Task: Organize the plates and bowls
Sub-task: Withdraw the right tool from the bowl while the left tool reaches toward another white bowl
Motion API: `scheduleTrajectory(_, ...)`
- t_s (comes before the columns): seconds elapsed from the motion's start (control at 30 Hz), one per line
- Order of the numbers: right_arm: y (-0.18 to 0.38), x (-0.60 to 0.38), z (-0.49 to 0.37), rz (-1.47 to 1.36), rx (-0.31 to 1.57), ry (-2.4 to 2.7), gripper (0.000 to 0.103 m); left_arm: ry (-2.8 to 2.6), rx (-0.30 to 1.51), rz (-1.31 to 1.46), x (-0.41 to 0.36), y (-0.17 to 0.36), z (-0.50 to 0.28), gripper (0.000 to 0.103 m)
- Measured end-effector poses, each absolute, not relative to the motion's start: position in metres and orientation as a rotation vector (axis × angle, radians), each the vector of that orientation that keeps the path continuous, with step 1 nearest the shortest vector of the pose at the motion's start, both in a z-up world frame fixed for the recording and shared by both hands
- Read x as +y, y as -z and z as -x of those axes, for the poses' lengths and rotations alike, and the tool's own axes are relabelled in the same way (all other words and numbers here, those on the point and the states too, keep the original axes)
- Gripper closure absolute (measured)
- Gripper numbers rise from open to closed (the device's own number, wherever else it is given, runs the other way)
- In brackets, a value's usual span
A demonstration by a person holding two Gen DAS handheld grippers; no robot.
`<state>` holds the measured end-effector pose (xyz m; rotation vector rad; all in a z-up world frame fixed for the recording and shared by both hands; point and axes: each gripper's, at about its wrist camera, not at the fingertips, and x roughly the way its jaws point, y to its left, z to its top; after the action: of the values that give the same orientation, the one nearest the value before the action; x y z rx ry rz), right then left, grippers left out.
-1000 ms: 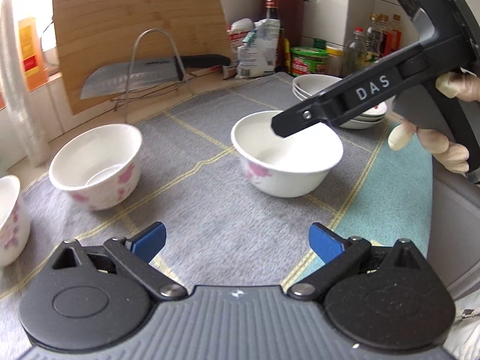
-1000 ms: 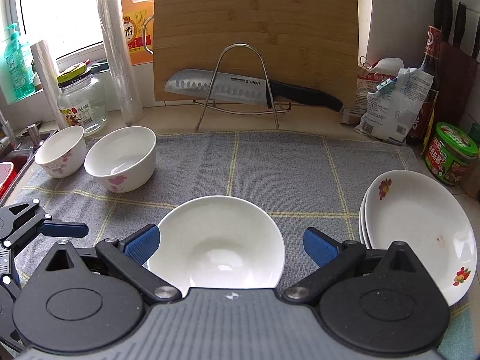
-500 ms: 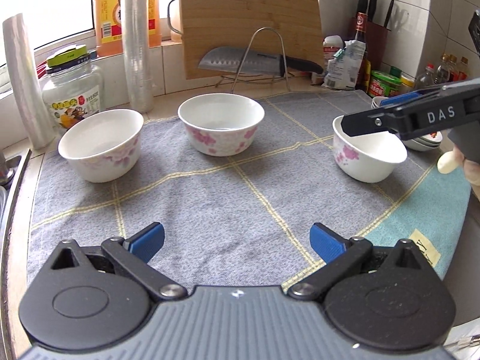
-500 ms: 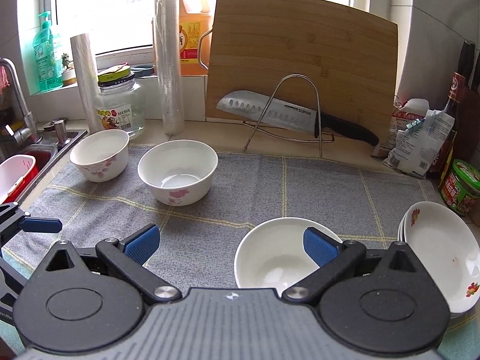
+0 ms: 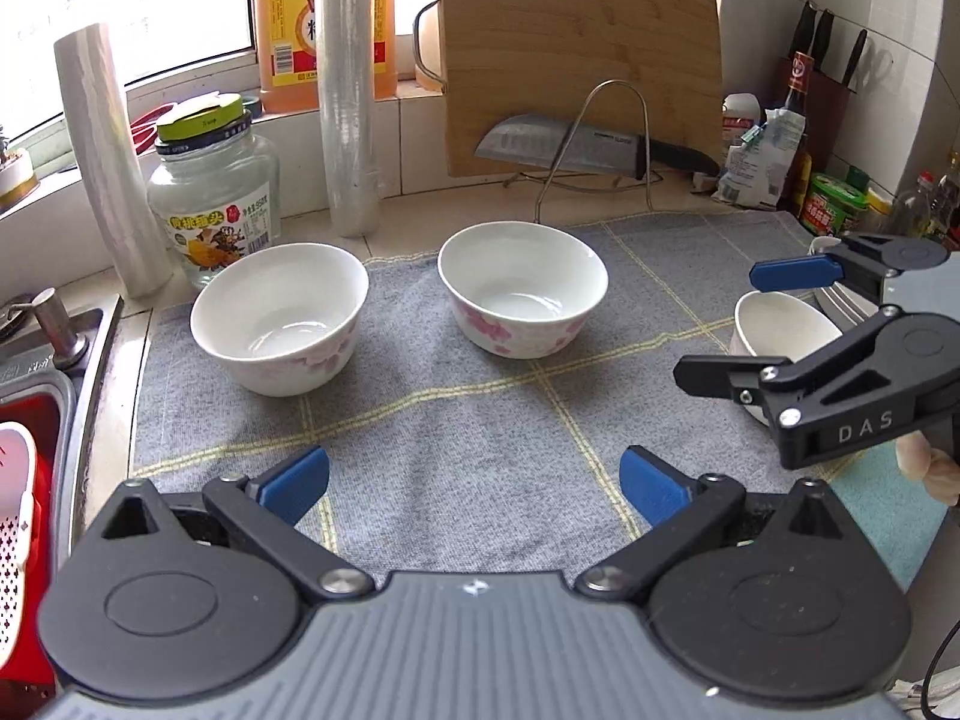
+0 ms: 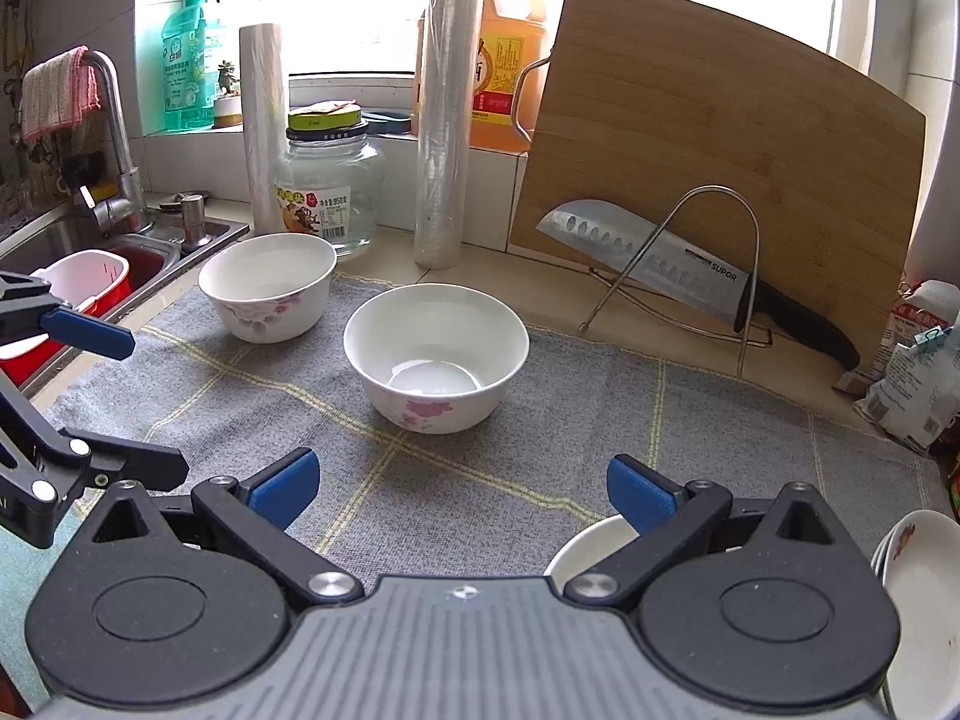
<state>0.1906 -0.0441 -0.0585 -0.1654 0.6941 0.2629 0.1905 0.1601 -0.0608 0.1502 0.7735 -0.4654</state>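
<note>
The left gripper point(image 5: 474, 480) has its blue-tipped fingers point(image 5: 297, 477) spread wide and empty above the grey cloth point(image 5: 468, 420) that covers the surface, with nothing between them. Ahead of those fingers, well apart from them, two white bowls with pink flowers stand upright on the cloth: the middle bowl point(image 5: 522, 291) a little right of the gap's line, the far-left bowl point(image 5: 279, 318) beyond the left finger, near a glass jar point(image 5: 213, 192). The right gripper point(image 6: 459, 489) is likewise spread and grasping nothing; in the left wrist view it shows side-on at the right edge, one blue finger point(image 5: 795, 273) above and a black one below. A third bowl point(image 6: 591, 546) sits low under its right finger, its rim just showing beside the finger's arm, not between the fingers. A stack of plates point(image 6: 918, 600) lies at the right edge, just beside that bowl. Behind the cloth a cutting board point(image 6: 720, 180) leans on the wall with a knife point(image 6: 672, 270) on a wire rack.
</note>
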Motion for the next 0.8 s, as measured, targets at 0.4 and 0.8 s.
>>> scheduleTrajectory(0.4,0.064,-0.019,-0.204,0.243,0.717,-0.193,0.0,0.662,0.811,-0.256,0.142,0.045,-0.252,0.001)
scheduleTrajectory(0.8,0.075,-0.01,-0.238,0.24,0.752,-0.217,0.0,0.762,0.841,-0.277,0.11,0.048,-0.319,0.001)
